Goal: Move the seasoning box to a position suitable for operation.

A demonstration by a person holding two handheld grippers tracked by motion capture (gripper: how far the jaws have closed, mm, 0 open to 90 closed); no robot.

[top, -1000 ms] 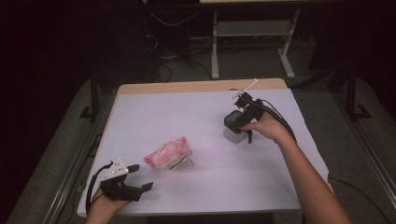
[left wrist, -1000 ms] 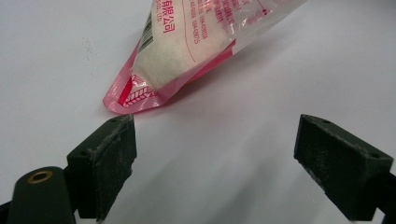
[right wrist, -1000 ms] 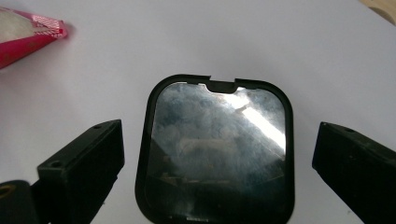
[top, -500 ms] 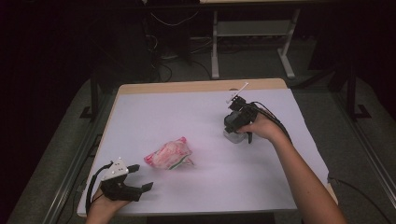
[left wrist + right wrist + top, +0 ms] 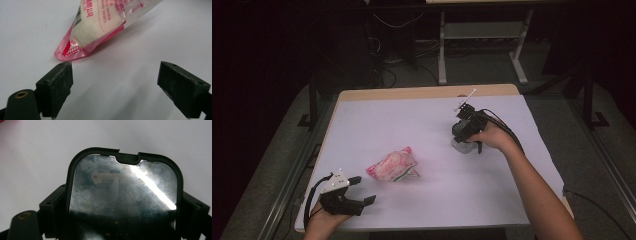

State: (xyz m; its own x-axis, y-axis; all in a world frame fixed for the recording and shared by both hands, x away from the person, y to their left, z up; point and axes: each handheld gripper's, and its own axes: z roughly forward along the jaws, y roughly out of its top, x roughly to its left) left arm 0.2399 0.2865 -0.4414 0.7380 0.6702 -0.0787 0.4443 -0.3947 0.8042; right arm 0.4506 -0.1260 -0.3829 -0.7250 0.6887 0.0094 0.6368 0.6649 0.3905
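On a white table (image 5: 362, 115), the right gripper (image 5: 463, 141) is closing its wide-set jaws, one on each side of a black-rimmed container with a shiny clear lid (image 5: 125, 187). The left gripper (image 5: 364, 190), jaws wide open and holding nothing, is resting near a pink-edged plastic food packet (image 5: 392, 165) lying mid-table.

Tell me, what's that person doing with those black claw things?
A person sits at a white table with a gripper in each hand. The right gripper has its jaws either side of a clear box with a black-rimmed lid and has just been closing on it. The left gripper rests open near the table's front edge, right in front of a pink bag of something white, not touching it.
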